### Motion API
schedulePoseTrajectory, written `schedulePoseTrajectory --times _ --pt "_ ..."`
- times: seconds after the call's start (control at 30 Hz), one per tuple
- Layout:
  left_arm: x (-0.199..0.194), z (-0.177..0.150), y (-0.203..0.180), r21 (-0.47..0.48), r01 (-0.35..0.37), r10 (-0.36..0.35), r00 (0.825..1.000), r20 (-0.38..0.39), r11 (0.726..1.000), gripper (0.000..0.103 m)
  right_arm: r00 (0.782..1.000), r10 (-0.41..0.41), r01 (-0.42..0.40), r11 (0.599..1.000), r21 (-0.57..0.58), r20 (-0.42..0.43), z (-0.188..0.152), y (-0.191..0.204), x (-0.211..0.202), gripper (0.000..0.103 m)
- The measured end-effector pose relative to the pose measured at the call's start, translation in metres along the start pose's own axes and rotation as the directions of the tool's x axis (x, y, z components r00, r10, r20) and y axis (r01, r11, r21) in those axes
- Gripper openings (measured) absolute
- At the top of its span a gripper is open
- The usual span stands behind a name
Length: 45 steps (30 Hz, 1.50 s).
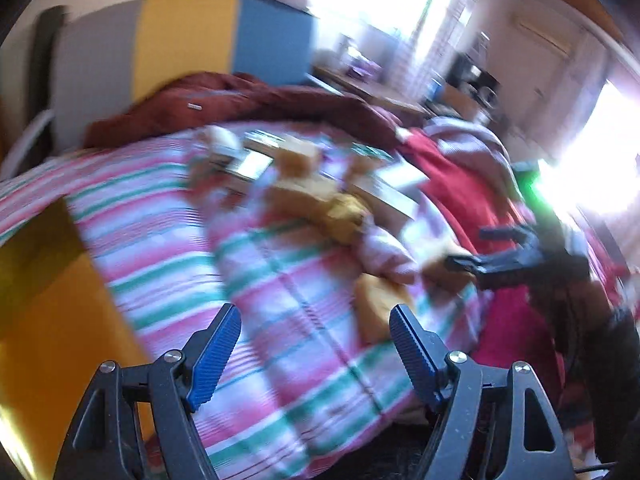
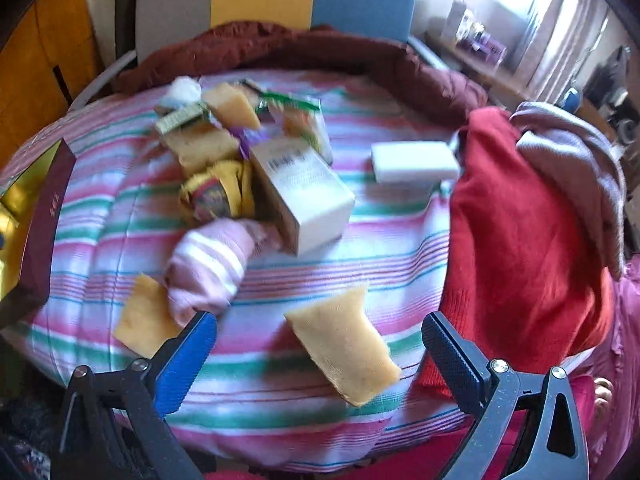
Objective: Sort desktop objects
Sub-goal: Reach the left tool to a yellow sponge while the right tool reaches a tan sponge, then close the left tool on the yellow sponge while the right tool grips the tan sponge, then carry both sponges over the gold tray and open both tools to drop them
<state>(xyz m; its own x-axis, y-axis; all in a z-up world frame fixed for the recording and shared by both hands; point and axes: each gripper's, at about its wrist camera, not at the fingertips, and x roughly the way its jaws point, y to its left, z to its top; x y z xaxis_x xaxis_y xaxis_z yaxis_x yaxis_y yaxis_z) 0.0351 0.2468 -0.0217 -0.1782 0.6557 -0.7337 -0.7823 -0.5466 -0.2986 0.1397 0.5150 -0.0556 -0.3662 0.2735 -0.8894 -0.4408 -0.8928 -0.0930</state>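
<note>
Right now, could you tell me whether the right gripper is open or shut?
Open. The right gripper has its jaws spread wide above the yellow sponge, without pressing it.

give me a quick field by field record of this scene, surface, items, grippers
surface: striped pink, green and white cloth
nearest item: yellow sponge, lying between the open jaws of the right gripper, not gripped
other sponge: second yellow sponge beside a pink striped sock
boxes: cream box tilted in the pile; white box apart, to its right
clothing: red garment at the right edge
left gripper: open, empty, above the cloth
image quality: blurred
</note>
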Motion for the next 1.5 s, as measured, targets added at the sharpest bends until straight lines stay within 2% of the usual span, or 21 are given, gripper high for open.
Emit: schedulePoseTrajectory --times 0.1,0.23,0.37,0.5,0.57,0.63,0.67,0.73,0.87,1.03,1.17,1.27,1.37,1.47,1.5 --pt "0.027 0.001 -0.018 0.024 0.060 -0.058 0.996 -0.075 0.998 0.078 0.999 0.016 -0.016 1.000 -0.006 -0.039 0.000 -0.005 0.010 0.103" --pt "0.061 -0.001 -0.038 0.055 0.088 -0.079 0.987 -0.142 0.995 0.082 0.994 0.066 -0.065 0.998 0.011 -0.084 0.002 -0.013 0.023 0.103" --pt "0.089 -0.004 -0.056 0.082 0.075 -0.059 0.982 -0.180 0.994 0.086 0.990 0.086 -0.086 0.996 0.009 -0.109 0.003 -0.015 0.031 0.103" --pt "0.110 -0.005 -0.066 0.101 0.033 -0.011 0.978 -0.206 0.994 0.086 0.986 0.082 -0.083 0.997 -0.001 -0.147 0.004 -0.013 0.040 0.100" --pt "0.119 -0.005 -0.066 0.091 0.019 0.000 0.978 -0.210 0.996 0.084 0.980 0.077 -0.077 0.997 0.009 -0.186 0.002 -0.014 0.048 0.093" --pt "0.125 -0.007 -0.064 0.088 0.010 0.009 0.976 -0.217 0.996 0.075 0.974 0.096 -0.093 0.995 0.022 -0.206 0.001 -0.015 0.053 0.068" --pt "0.126 -0.008 -0.064 0.092 0.007 0.014 0.976 -0.216 0.996 0.070 0.972 0.104 -0.101 0.995 0.026 -0.211 0.001 -0.016 0.054 0.063" --pt "0.123 -0.010 -0.064 0.122 0.020 0.004 0.981 -0.193 0.992 0.065 0.970 0.103 -0.100 0.995 0.026 -0.218 0.000 -0.015 0.055 0.058" --pt "0.117 -0.015 -0.061 0.132 0.035 -0.012 0.985 -0.172 0.991 0.058 0.973 0.082 -0.082 0.997 0.011 -0.218 -0.002 -0.011 0.055 0.055" --pt "0.101 -0.016 -0.049 0.110 0.032 -0.016 0.990 -0.143 0.993 0.057 0.982 0.056 -0.054 0.998 0.015 -0.178 -0.004 -0.007 0.044 0.053" --pt "0.076 -0.013 -0.037 0.079 0.015 -0.008 0.996 -0.088 0.997 0.058 0.993 0.064 -0.060 0.997 0.038 -0.104 -0.001 -0.002 0.022 0.053" --pt "0.046 -0.012 -0.019 0.030 -0.016 0.017 0.999 -0.035 0.999 0.058 0.995 0.090 -0.089 0.995 0.035 -0.032 0.006 0.009 -0.001 0.053" --pt "0.017 -0.010 0.003 -0.033 -0.076 0.077 0.997 0.031 0.997 0.058 0.988 0.147 -0.147 0.989 0.010 0.038 0.023 0.029 -0.024 0.053" --pt "-0.022 -0.015 0.035 -0.108 -0.178 0.188 0.978 0.089 0.978 0.058 0.967 0.239 -0.237 0.971 -0.036 0.084 0.035 0.063 -0.044 0.054" --pt "-0.030 -0.017 0.043 -0.128 -0.192 0.205 0.974 0.098 0.973 0.058 0.958 0.271 -0.266 0.962 -0.058 0.092 0.039 0.079 -0.049 0.054"
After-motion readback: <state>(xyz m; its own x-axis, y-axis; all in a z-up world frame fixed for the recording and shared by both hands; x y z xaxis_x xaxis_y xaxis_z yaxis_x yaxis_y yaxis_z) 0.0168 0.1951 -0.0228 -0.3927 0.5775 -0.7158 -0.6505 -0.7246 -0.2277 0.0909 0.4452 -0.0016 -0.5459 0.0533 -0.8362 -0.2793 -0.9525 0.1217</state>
